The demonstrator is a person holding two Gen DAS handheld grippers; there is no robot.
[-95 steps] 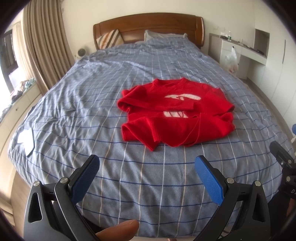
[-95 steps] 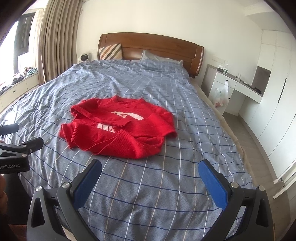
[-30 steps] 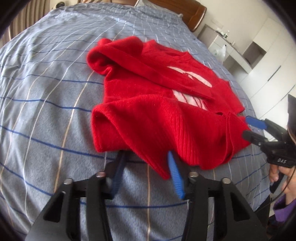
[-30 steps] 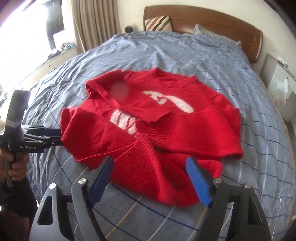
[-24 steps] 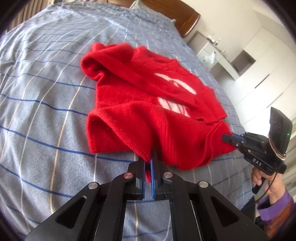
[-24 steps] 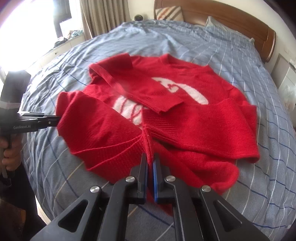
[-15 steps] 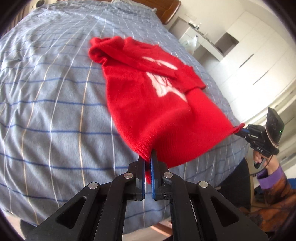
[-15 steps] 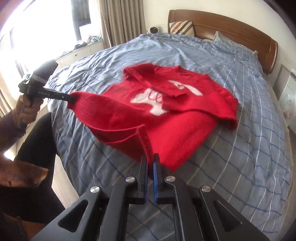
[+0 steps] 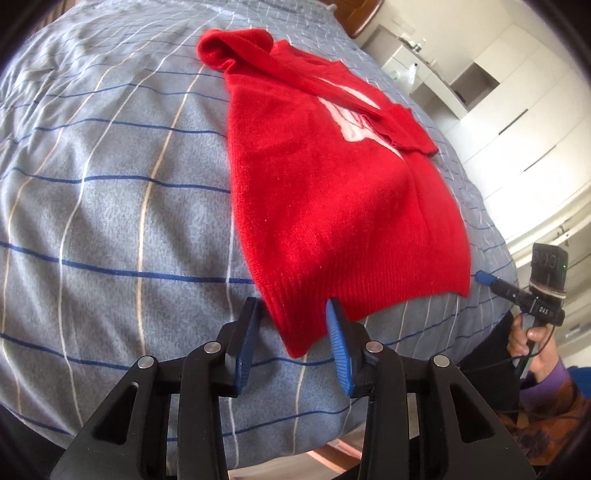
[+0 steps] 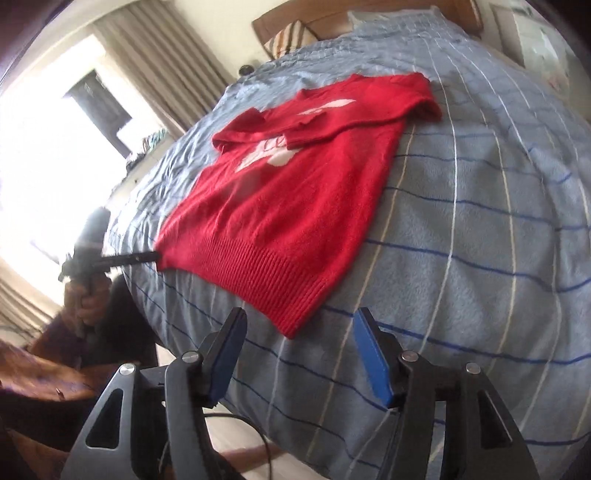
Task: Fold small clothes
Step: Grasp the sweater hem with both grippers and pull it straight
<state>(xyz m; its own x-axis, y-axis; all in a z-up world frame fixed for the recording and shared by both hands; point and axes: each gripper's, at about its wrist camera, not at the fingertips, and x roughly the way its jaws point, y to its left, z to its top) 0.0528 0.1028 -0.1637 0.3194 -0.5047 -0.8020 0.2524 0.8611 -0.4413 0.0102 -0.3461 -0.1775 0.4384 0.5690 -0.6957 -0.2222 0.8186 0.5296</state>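
Note:
A red sweater point(image 9: 332, 192) with a white motif lies spread flat on the blue checked bed point(image 9: 110, 184), its ribbed hem toward me. My left gripper point(image 9: 293, 334) is opening; one hem corner lies loose between its blue pads, which do not press on it. My right gripper point(image 10: 301, 349) is opening too, and the other hem corner of the sweater point(image 10: 288, 206) ends just ahead of its fingertips. Each view shows the other gripper at the far hem corner: the right gripper point(image 9: 480, 276) and the left gripper point(image 10: 153, 255).
The foot edge of the bed point(image 10: 480, 221) runs just under both grippers, with floor below. White cabinets point(image 9: 517, 110) stand on the right, curtains point(image 10: 166, 66) and a bright window on the left. A wooden headboard point(image 10: 332, 14) and a striped pillow point(image 10: 291, 35) are at the far end.
Both grippers, shut on the hem corners, pulled the hem toward the foot of the bed and the sweater flattened out. Both jaws have now opened and let the hem go.

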